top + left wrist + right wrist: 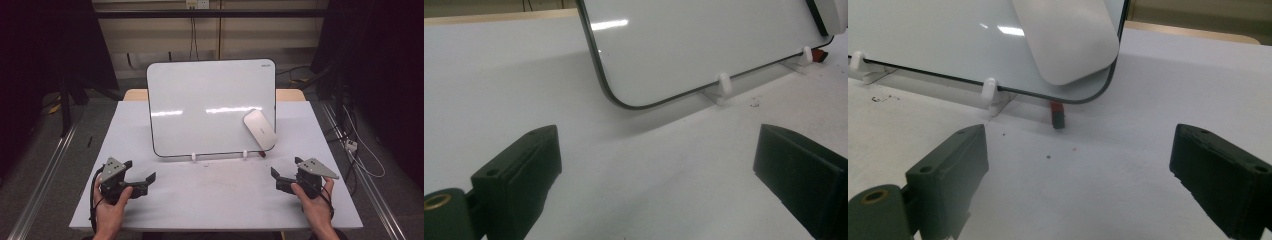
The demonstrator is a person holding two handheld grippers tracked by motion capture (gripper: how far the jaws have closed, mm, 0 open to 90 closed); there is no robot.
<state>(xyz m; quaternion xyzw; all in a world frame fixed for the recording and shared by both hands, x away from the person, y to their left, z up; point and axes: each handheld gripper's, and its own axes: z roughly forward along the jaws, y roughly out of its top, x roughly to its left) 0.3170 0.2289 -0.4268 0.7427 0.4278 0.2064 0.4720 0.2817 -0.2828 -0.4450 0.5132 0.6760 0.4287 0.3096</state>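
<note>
White table (215,200) holds a propped whiteboard (200,105) with an eraser (259,128) stuck on it; both grippers, left (144,181) and right (276,179), rest released, so probably approach the eraser squarely.

A lab: dark frames (65,95), loose cables (357,150).
</note>
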